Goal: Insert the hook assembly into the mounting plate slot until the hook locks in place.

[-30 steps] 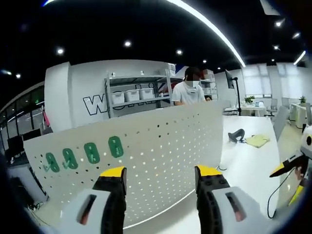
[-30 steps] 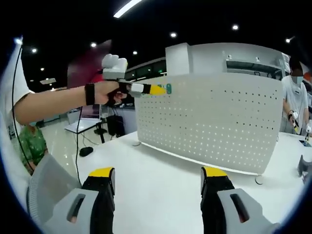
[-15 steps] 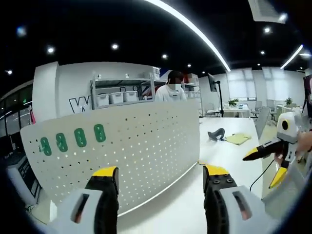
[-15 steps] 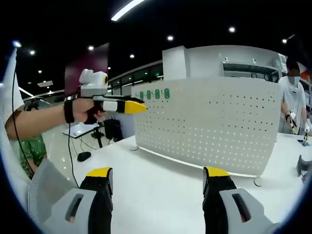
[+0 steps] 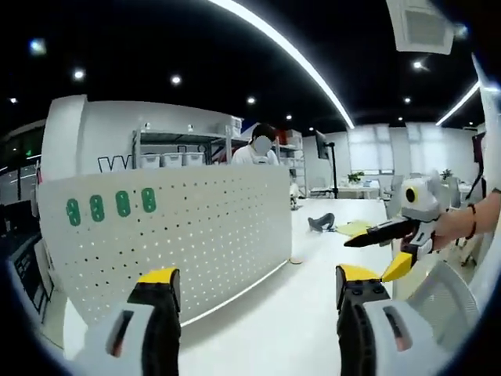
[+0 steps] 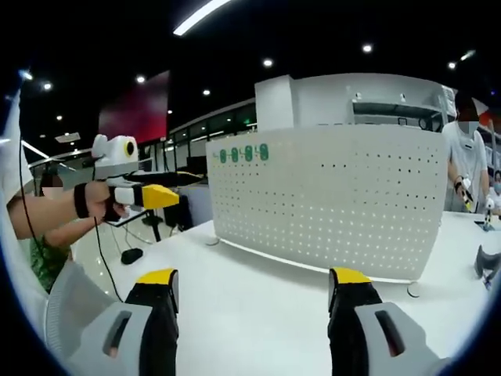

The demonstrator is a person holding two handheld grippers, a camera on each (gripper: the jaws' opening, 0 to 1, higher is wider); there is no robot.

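A white perforated mounting plate (image 5: pixel 180 235) stands upright on the white table (image 5: pixel 290 329). Several green hook pieces (image 5: pixel 109 206) sit in a row near its top corner, also seen as green hook pieces (image 6: pixel 243 153) on the mounting plate (image 6: pixel 337 204) in the right gripper view. My left gripper (image 5: pixel 258 286) is open and holds nothing, a short way back from the plate. My right gripper (image 6: pixel 254 286) is open too, with bare table between its jaws. A hand holds the left gripper (image 6: pixel 145 194) off the plate's left end. The right gripper (image 5: pixel 391 233) comes in from the right.
A person (image 5: pixel 257 146) stands behind the plate in front of shelves with bins (image 5: pixel 168 159). A dark object (image 5: pixel 319 223) and a yellow cloth (image 5: pixel 354 228) lie further along the table. The plate rests on small round feet (image 6: pixel 415 291).
The left gripper has drawn away from the plate's top corner by the green hooks, moving outward and lower. The right gripper shows further into the left gripper view. Both stay open.
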